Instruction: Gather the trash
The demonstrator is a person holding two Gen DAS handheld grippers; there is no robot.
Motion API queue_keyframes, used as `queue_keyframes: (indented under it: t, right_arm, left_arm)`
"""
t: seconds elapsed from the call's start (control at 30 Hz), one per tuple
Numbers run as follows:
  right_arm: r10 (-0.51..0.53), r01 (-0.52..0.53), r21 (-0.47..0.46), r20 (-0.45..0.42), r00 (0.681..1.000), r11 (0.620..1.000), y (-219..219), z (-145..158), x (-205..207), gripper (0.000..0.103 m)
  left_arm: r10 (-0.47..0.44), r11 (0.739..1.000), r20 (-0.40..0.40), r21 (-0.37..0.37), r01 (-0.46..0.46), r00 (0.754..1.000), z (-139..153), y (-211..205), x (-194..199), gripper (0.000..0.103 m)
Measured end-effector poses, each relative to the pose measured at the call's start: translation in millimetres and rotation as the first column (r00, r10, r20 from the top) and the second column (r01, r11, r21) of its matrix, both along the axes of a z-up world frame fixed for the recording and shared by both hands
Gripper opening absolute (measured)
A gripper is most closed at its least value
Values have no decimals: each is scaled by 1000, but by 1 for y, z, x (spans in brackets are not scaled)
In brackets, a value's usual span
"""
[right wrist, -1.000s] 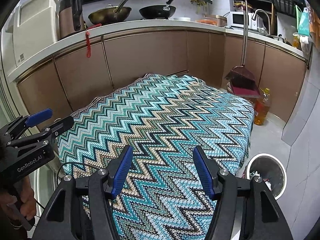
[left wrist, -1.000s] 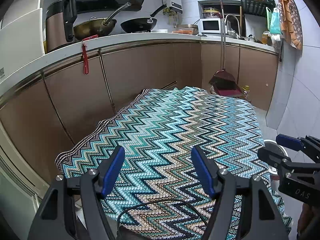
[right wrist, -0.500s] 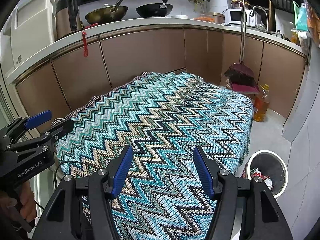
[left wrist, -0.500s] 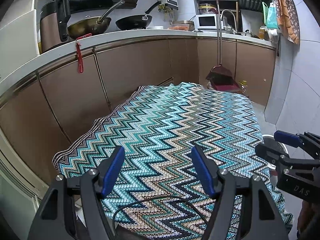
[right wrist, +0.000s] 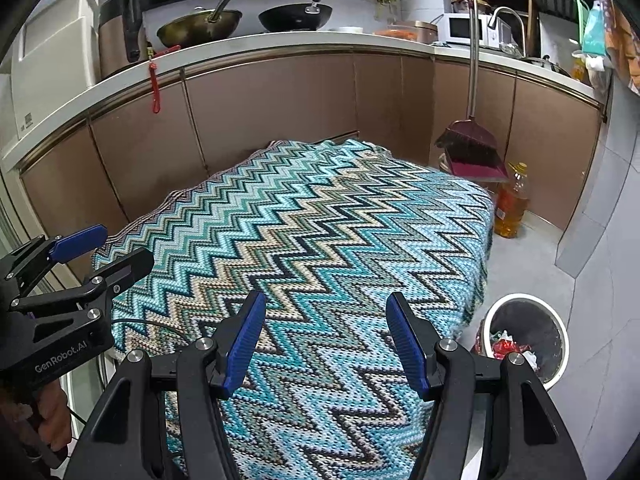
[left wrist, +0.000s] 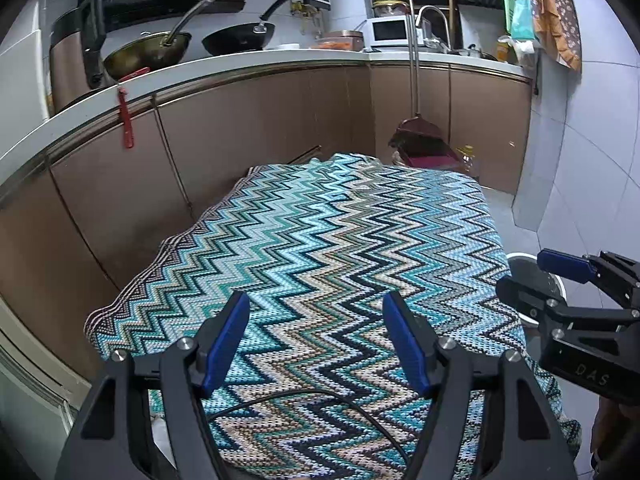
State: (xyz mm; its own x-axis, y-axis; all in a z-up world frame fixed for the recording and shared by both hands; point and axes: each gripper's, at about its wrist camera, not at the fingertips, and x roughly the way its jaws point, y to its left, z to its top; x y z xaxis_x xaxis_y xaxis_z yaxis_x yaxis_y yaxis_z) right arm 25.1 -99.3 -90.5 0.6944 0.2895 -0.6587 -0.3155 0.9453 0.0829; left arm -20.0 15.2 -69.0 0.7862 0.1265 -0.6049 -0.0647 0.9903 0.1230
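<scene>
Both claws hang over the near end of a table covered with a zigzag cloth (right wrist: 320,240). The left claw (left wrist: 316,340) has its blue fingers apart with nothing between them, and the right claw (right wrist: 324,340) is likewise spread and empty.

No trash shows anywhere on the cloth; its top is bare from the near edge to the far corners. The only trash in sight lies inside the bin (right wrist: 560,344) on the floor, just off the table's right edge near its near corner: crumpled scraps (right wrist: 506,346), red and white, low against the bin's near wall. Whether more waits elsewhere cannot be told.

Judging by their look, those scraps are wrappers or paper: very light, soft, easily crushed, possibly slick if plastic. A piece like that is best pinched across a raised fold or crease, not a flat face, with a gentle squeeze being enough.

A broom and dustpan (right wrist: 472,148) lean on the cabinets beyond the far right corner, beside a bottle of oil (right wrist: 510,208).
</scene>
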Motion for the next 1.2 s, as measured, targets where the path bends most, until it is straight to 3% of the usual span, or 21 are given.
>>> queue_keyframes:
  t: [1.2]
  right_arm:
    - [-67,66,-35,-44,997,997,-11,-23,20,65]
  left_arm:
    - [-70,997,-79,-24,68,994,-24,-9,27,67]
